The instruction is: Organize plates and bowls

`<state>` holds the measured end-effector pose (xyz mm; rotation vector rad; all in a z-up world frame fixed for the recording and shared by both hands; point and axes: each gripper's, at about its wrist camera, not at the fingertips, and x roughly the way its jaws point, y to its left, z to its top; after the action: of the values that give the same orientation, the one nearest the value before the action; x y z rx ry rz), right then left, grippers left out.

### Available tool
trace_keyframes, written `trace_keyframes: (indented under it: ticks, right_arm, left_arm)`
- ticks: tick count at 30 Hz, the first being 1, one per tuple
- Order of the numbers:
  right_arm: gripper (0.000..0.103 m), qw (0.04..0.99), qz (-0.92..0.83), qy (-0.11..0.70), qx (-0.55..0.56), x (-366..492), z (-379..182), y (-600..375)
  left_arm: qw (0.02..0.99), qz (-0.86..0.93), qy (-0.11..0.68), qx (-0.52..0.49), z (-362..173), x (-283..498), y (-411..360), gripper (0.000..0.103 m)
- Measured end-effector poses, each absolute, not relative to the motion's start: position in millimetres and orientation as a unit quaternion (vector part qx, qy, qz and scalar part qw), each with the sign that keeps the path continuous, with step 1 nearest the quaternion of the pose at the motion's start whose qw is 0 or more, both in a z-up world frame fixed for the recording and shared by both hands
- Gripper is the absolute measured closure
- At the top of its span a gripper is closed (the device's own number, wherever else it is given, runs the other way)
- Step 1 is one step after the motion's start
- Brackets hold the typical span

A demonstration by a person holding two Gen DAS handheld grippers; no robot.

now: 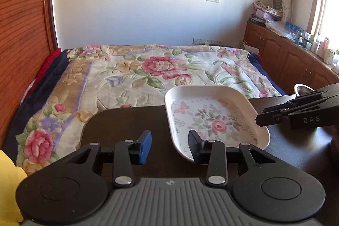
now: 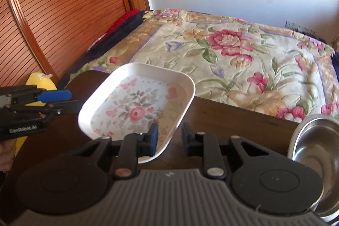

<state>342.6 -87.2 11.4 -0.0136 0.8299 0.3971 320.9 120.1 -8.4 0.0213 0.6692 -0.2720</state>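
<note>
2 dishes are seen on the dark table point(image 1: 131, 120): a white floral plate point(image 1: 211, 118) and a steel bowl point(image 2: 315, 141). All positions below are given relative to the floral plate.

The plate rests flat near the table's far edge, next to the bed point(image 1: 148, 69). The steel bowl is set apart from it on the right side, at the table's right end; only a sliver of its rim is seen in the left wrist view.

The left gripper point(image 1: 169, 145) is held at the plate's near-left corner with its jaws spread wide; nothing is held. 1 finger is seen overlapping the plate rim, though contact cannot be confirmed. The right gripper point(image 2: 169, 139) is held at the plate's near-right corner, jaws likewise parted and empty, with the rim between them.

The step in hand is judged to be the approach to a first grasp. For the next move, 1 gripper must be closed over the plate rim, or the bowl must be picked up and stacked on the plate.
</note>
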Motion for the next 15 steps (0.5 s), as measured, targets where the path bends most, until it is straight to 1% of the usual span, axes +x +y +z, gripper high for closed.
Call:
trace_keyframes:
  ticks: [2, 5, 8, 11, 14, 15]
  right_arm:
    - [0.077, 0.894, 0.191, 0.405, -0.007, 344, 10, -86]
    - [0.078, 0.892, 0.191, 0.409, -0.005, 346, 7, -84]
    - [0.082, 0.892, 0.192, 0.41, -0.004, 347, 6, -83]
    - [0.082, 0.89, 0.185, 0.417, -0.008, 350, 3, -83]
    - [0.082, 0.889, 0.181, 0.42, -0.003, 353, 0, -83]
    - [0.082, 0.889, 0.181, 0.42, 0.0, 353, -1, -84]
  left_arm:
    - [0.933, -0.135, 0.332, 0.006, -11, 325, 118, 0.065]
    - [0.931, -0.137, 0.339, 0.002, -15, 330, 118, 0.07]
    - [0.93, -0.137, 0.342, 0.002, -18, 333, 116, 0.072]
    - [0.928, -0.138, 0.346, 0.001, -20, 335, 114, 0.076]
    - [0.927, -0.137, 0.35, 0.0, -23, 338, 113, 0.082]
    - [0.927, -0.136, 0.351, 0.0, -23, 339, 113, 0.083]
